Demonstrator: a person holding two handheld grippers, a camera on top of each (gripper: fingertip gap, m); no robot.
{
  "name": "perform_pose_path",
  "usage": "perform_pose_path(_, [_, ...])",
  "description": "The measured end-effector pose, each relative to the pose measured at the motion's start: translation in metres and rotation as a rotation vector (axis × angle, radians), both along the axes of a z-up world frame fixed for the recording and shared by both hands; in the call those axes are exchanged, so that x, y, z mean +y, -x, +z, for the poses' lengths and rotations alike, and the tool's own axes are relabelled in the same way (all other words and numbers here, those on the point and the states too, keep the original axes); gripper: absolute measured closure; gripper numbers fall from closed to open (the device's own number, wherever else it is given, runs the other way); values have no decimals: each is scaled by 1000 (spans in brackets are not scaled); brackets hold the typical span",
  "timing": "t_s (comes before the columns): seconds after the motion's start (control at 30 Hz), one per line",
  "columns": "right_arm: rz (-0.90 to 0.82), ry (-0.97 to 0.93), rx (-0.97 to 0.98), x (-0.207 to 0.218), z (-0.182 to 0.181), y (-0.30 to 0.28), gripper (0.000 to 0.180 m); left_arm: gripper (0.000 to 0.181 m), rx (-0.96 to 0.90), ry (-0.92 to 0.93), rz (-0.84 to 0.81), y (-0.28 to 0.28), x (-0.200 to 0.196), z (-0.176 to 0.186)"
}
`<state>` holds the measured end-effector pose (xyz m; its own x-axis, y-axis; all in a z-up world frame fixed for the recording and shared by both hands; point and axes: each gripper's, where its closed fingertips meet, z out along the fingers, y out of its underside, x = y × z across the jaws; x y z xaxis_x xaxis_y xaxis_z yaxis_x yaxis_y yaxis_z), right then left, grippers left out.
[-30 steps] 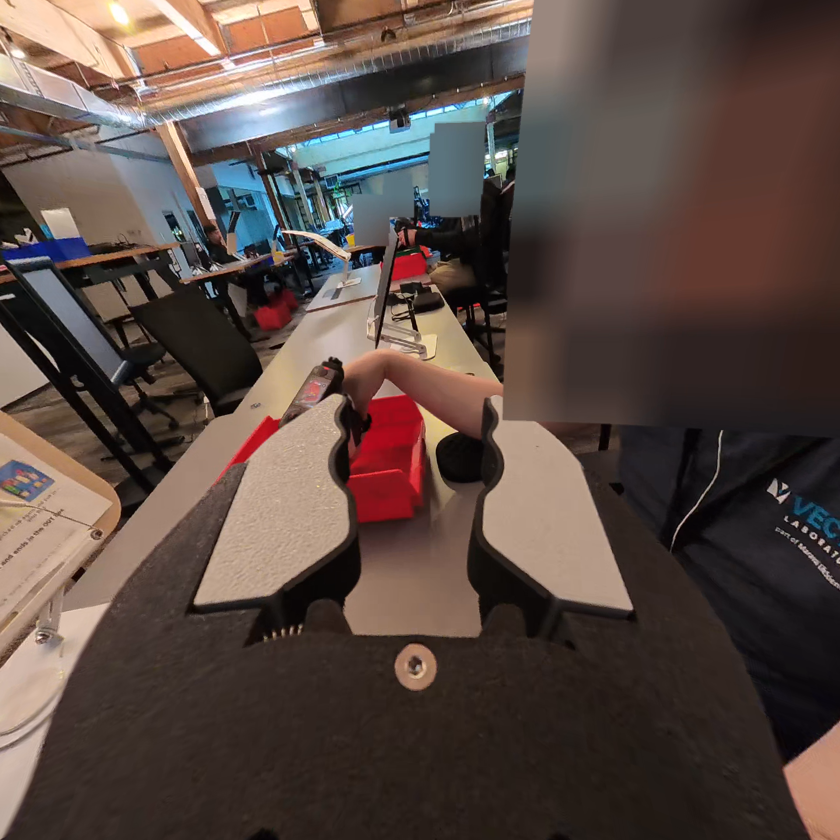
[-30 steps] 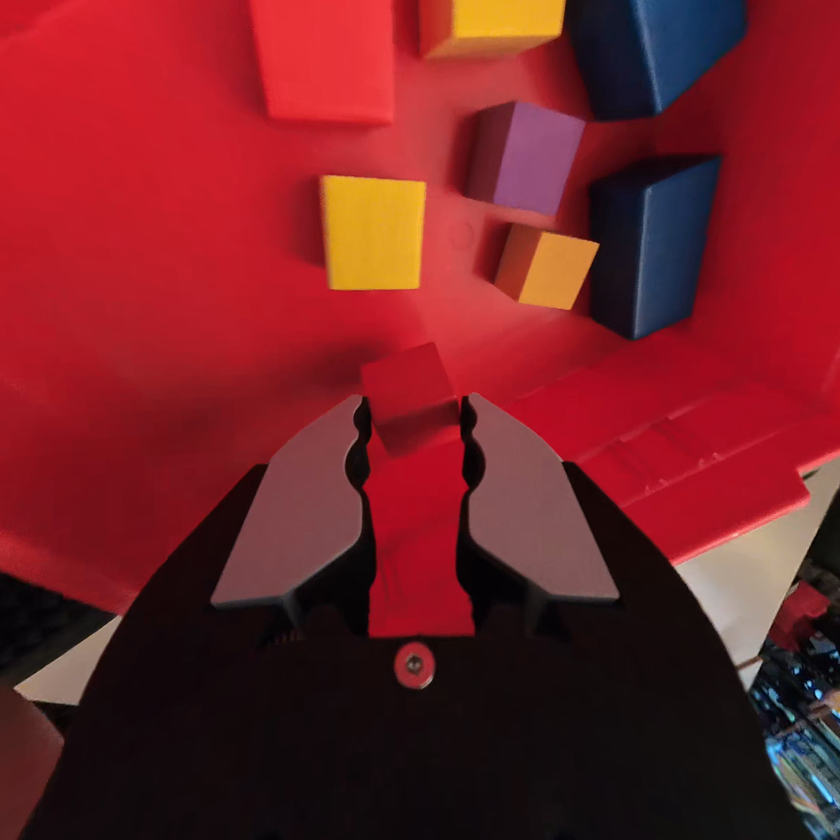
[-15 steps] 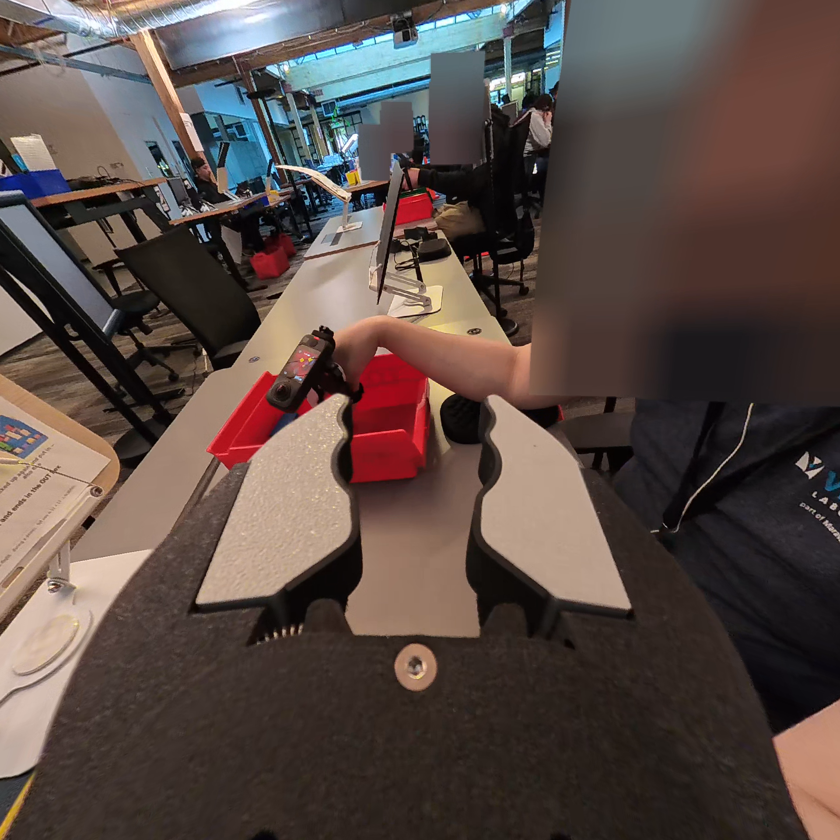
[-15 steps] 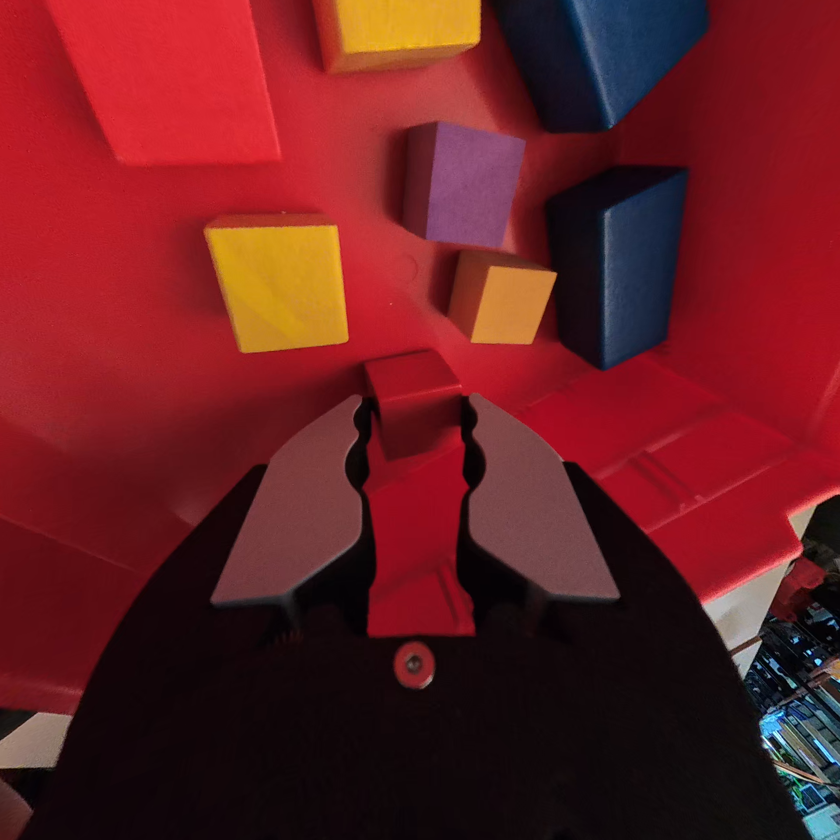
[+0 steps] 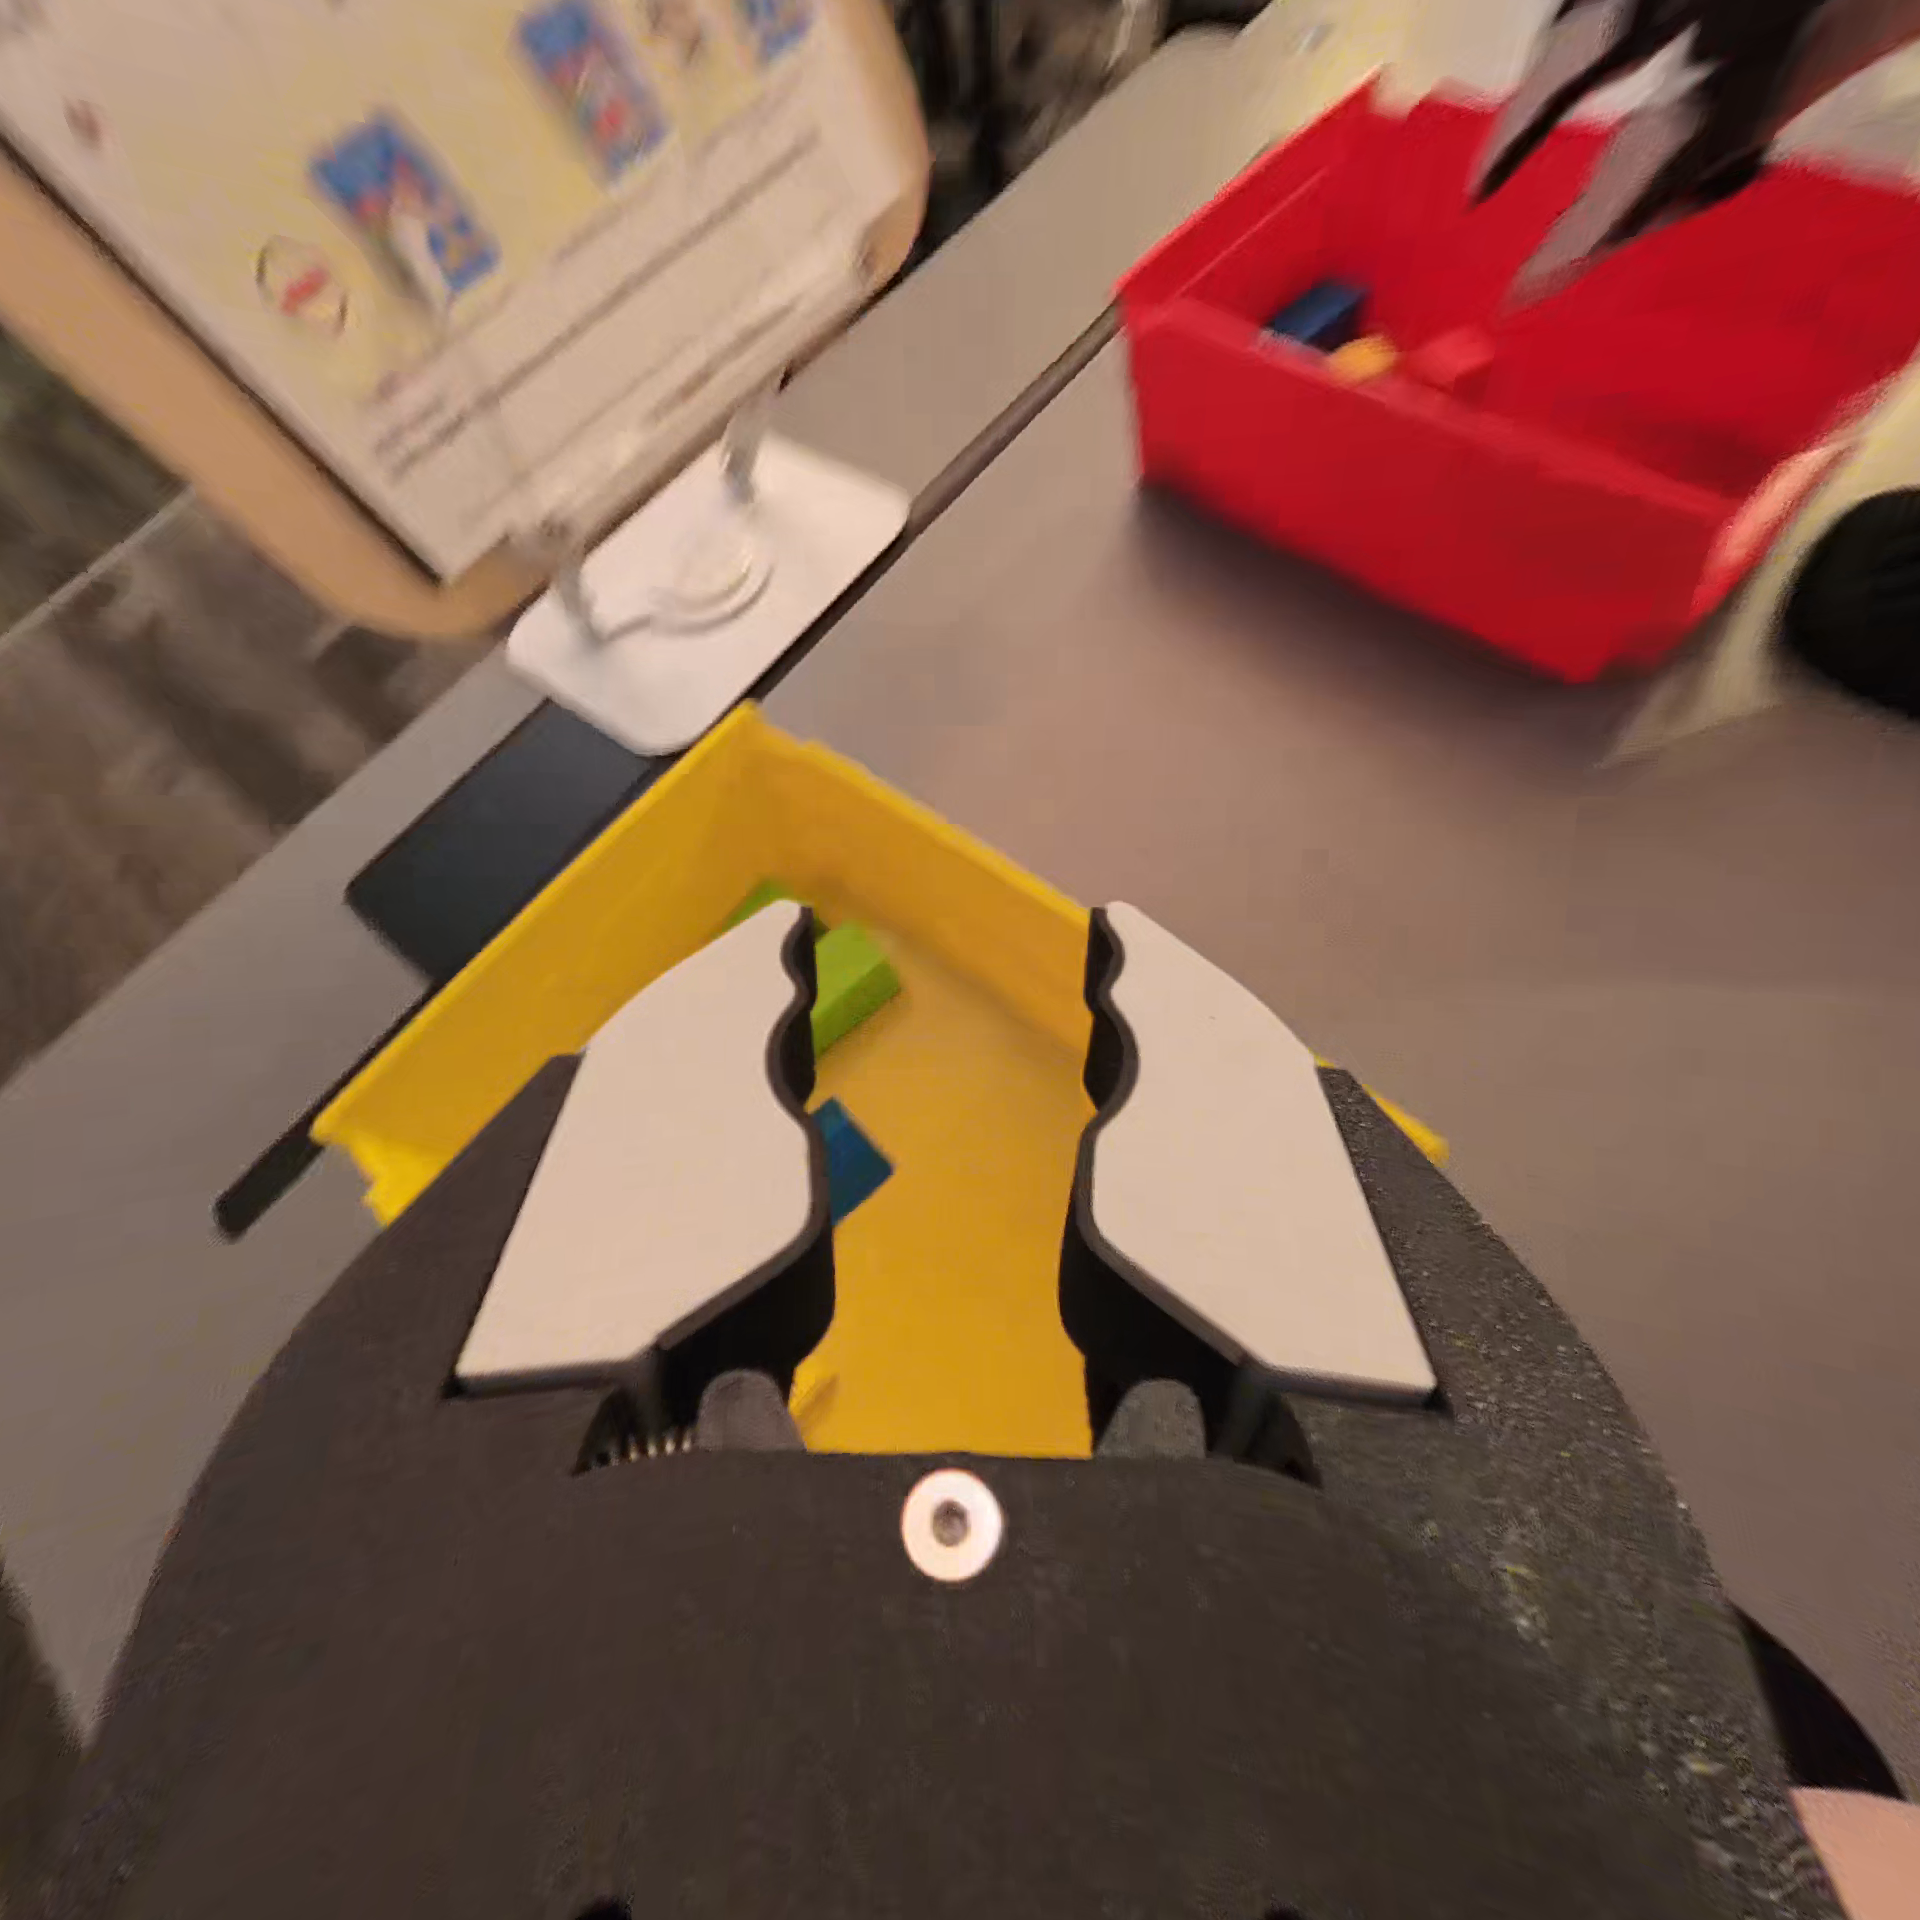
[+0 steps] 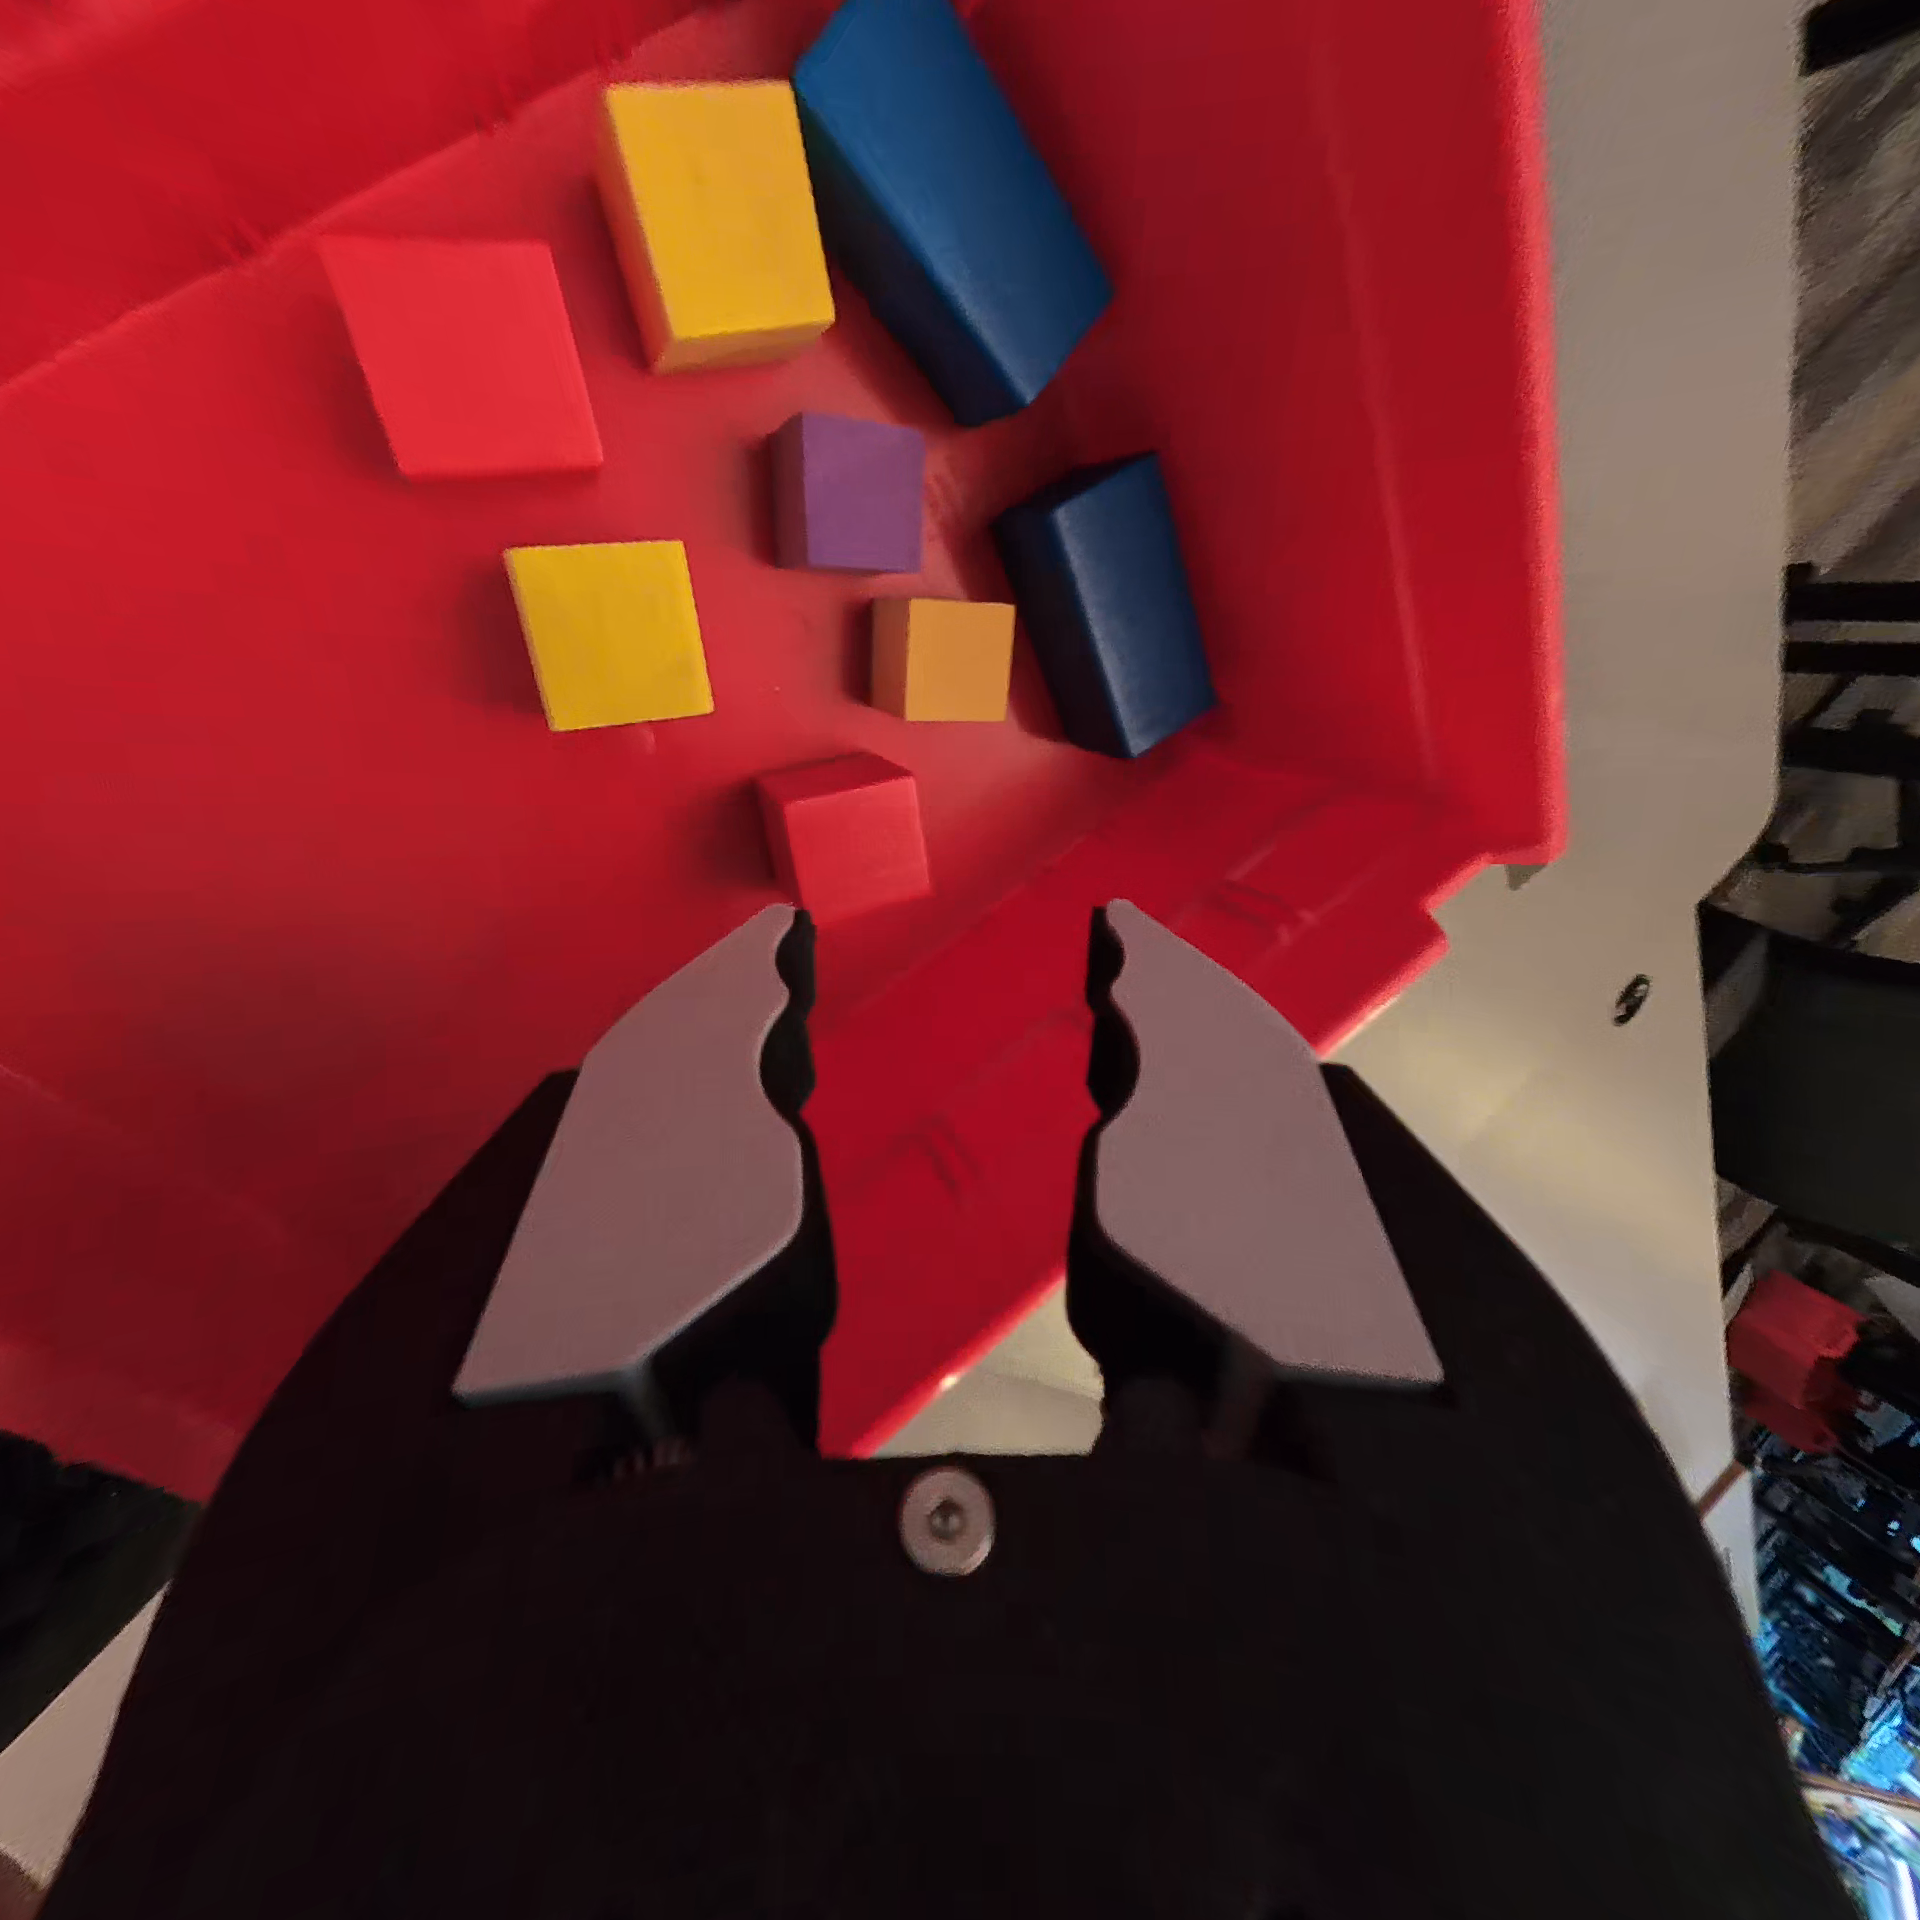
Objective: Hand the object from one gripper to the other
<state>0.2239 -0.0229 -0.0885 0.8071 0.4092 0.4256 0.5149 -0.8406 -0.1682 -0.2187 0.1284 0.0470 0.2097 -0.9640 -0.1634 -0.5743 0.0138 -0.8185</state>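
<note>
The right tool [image 6: 943,914] is seen with its jaws spread and nothing between them; half a second ago they were clamped on the small red wooden cube [image 6: 844,836], which now lies free on the floor of the red plastic bin [image 6: 1475,520], just beyond the left fingertip. Farther ahead lie yellow, orange, purple and blue blocks. The cube has thus been let go inside the bin, so no transfer is under way. The left tool [image 5: 943,914], likewise spread and empty, is now held over a yellow plastic bin [image 5: 935,862] with a green block [image 5: 852,982] just ahead; the red bin sits far off across the grey desk [image 5: 1351,935].
</note>
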Motion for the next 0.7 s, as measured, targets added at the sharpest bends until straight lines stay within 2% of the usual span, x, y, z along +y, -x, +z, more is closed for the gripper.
perform_pose_path(0.13, [31, -42, -17, 3, 12, 7, 128, 138, 101, 48, 150, -3, 43, -38])
perform_pose_path(0.33, [46, -25, -23, 3, 9, 9, 128, 137, 181, 116, 138, -29, 73, -104])
perform_pose_path(0.43, [40, -17, -26, 1, 8, 7, 128, 135, 199, 190, 214, -39, 86, -129])
perform_pose_path(0.53, [36, -16, -29, 0, 8, 5, 128, 119, 237, 224, 303, -45, 94, -146])
perform_pose_path(0.6, [36, -19, -28, -1, 9, 5, 128, 100, 304, 211, 397, -41, 101, -156])
perform_pose_path(0.7, [35, -18, -25, -3, 9, 4, 128, 99, 342, 221, 474, -42, 104, -167])
